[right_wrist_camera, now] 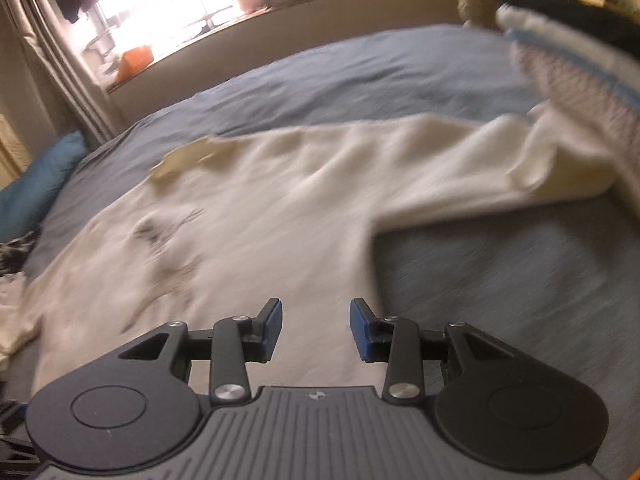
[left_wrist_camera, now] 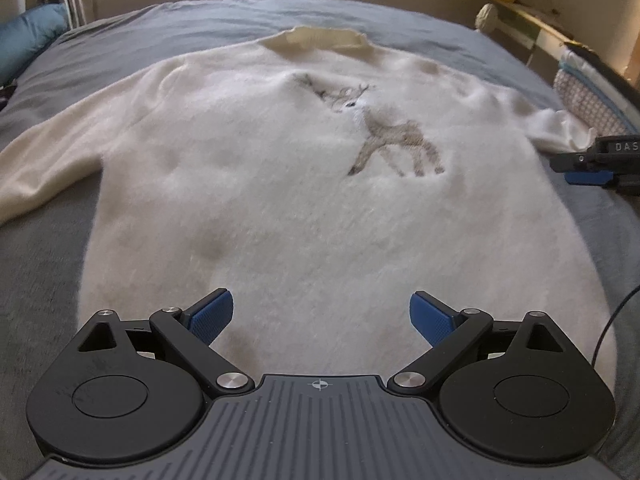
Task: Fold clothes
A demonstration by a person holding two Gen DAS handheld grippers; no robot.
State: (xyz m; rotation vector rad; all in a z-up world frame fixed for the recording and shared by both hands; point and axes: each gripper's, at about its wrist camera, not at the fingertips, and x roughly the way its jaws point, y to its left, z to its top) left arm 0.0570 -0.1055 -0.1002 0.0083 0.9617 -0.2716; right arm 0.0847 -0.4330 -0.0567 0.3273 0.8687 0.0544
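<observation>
Sweater (left_wrist_camera: 256, 184) on bed (left_wrist_camera: 200, 28); pillow (left_wrist_camera: 28, 36) far left.

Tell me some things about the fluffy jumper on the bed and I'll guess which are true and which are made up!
1. The white jumper has a deer on its front. True.
2. The jumper is folded into a neat square. False: it lies spread flat with its sleeves out.
3. The left gripper is squeezing the hem. False: its jaws are open with nothing between them.
4. The bed cover is grey-blue. True.
5. The right gripper is holding a sleeve. False: its jaws are open and hold nothing.
</observation>
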